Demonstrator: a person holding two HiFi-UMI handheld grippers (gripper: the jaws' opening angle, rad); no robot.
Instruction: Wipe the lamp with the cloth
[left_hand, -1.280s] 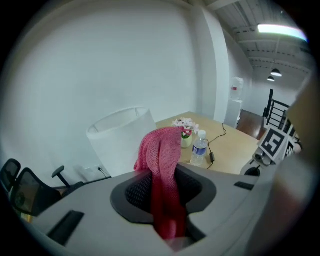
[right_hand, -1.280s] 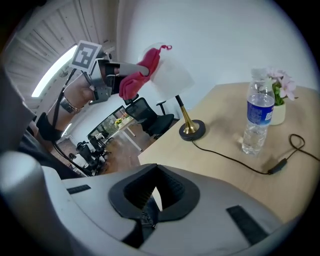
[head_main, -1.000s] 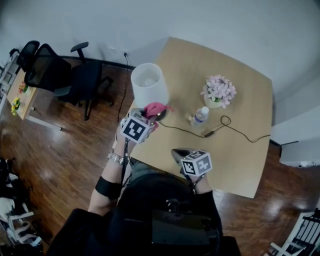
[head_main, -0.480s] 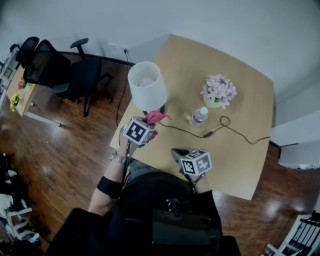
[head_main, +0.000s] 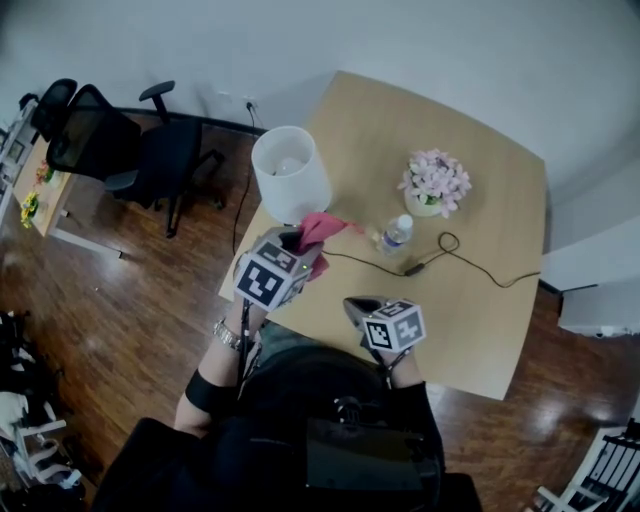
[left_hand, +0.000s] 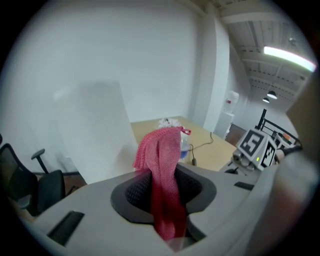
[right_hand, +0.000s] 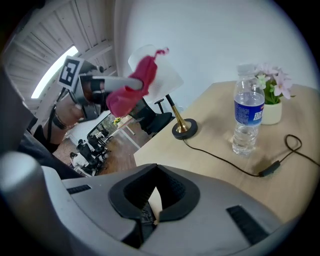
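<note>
The lamp has a white shade (head_main: 291, 173) on a brass stem with a dark round base (right_hand: 184, 128), near the table's left edge. My left gripper (head_main: 303, 243) is shut on a pink cloth (head_main: 320, 230), held up just right of the shade's lower rim. In the left gripper view the cloth (left_hand: 162, 170) stands up between the jaws, with the shade (left_hand: 90, 130) close on the left. The right gripper view shows the cloth (right_hand: 132, 87) in front of the shade (right_hand: 162, 75). My right gripper (head_main: 352, 303) hangs over the table's near edge, shut and holding nothing.
On the wooden table (head_main: 480, 300) stand a water bottle (head_main: 396, 233) and a pot of pink flowers (head_main: 436, 183). The lamp's black cable (head_main: 450, 245) runs across the middle. Black office chairs (head_main: 130, 140) stand on the floor to the left.
The left gripper with the cloth first drew back towards me, then rose and came in beside the shade's lower rim. The right gripper has stayed put.
</note>
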